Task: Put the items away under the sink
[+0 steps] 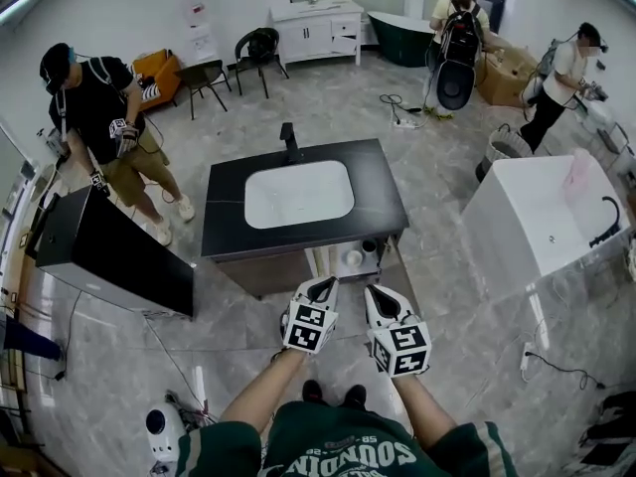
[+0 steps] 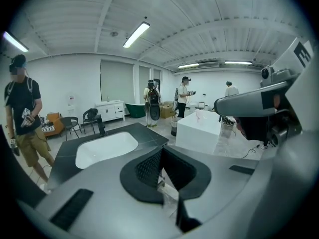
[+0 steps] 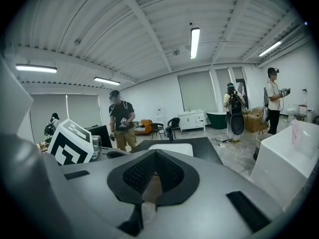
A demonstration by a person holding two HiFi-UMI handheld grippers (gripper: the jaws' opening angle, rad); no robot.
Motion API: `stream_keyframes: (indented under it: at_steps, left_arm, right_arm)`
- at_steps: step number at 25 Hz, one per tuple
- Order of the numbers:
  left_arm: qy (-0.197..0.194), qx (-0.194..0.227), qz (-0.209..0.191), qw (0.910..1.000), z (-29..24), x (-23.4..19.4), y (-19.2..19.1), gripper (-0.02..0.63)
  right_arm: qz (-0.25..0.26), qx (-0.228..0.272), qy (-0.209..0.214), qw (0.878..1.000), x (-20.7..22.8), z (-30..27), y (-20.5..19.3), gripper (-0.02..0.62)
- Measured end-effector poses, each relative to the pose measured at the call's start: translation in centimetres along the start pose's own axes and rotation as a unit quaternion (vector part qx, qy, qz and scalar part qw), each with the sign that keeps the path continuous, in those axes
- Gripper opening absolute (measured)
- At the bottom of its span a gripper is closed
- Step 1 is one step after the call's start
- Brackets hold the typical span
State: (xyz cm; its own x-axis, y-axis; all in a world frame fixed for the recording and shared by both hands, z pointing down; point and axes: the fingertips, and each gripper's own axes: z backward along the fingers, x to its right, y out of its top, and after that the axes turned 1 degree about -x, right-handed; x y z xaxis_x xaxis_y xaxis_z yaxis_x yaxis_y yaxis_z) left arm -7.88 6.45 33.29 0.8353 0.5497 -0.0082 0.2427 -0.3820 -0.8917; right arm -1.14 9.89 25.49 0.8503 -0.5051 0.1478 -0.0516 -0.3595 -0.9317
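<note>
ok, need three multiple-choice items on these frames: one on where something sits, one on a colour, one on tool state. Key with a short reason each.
1. In the head view, on which side of the basin does the faucet stand?
A. the far side, away from the person
B. the near side
C. the right side

2. The countertop around the basin is:
A. white
B. black
C. bare wood

3. The left tool and right tool are:
A. both open
B. left one shut on a bottle
C. both shut, nothing held

Key:
1 A, the faucet rises at the basin's far edge.
2 B, a black slab frames the white basin.
3 C, each gripper view shows the pads together with nothing between them.
</note>
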Motion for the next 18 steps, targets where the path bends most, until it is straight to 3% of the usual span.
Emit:
stream_keyframes:
  at_steps: [18]
  left_arm:
    - [-0.011, -0.016, 0.013, 0.9997, -0.1, 0.7, -1.5, 0.011]
  right_arm:
    - [0.003, -0.010, 0.002, 1.000, -0.2, 0.7, -0.9, 0.041]
